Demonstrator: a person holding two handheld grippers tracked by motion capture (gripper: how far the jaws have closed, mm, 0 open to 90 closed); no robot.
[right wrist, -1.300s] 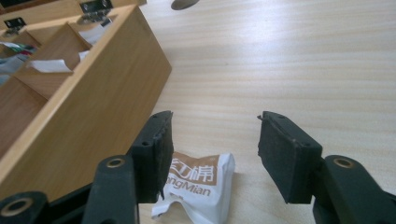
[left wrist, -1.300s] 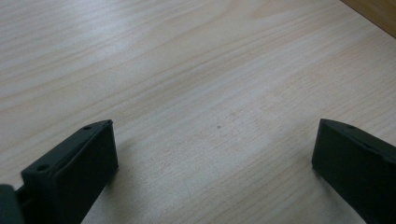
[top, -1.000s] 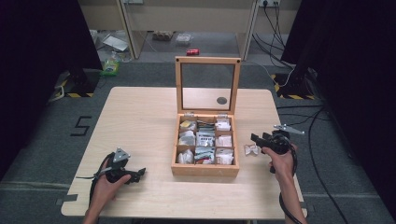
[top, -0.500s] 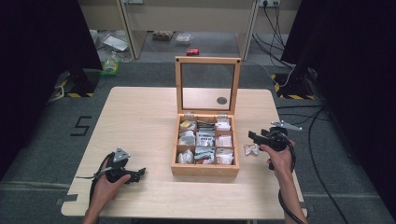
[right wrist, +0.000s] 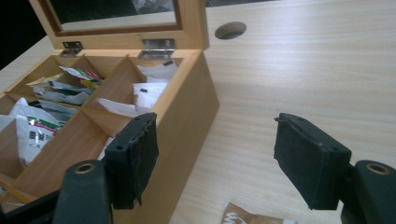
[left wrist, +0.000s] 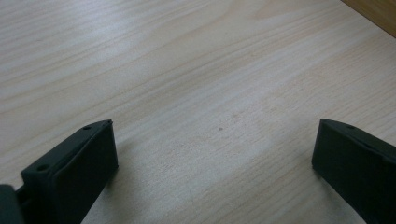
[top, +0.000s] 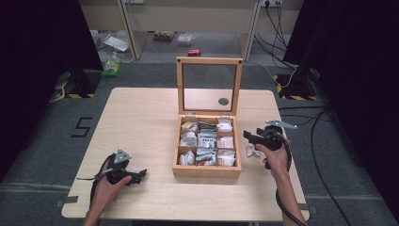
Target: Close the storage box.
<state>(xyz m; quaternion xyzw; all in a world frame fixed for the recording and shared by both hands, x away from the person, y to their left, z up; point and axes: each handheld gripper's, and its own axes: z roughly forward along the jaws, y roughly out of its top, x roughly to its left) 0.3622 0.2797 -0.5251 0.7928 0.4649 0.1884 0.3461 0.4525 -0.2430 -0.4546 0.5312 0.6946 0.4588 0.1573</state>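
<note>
Since a second ago the right gripper (top: 251,136) has lifted slightly at mid-right, jaws just opening wide and empty above a sachet (top: 252,151) on the desk (top: 141,122) beside the box (top: 207,170). Left gripper (top: 141,174) rests wide open, lower left. Next likely move: regrasping the sachet.

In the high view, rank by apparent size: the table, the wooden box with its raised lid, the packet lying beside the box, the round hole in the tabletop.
1. table
2. wooden box
3. and 4. packet and round hole: similar, both too small to rank.
</note>
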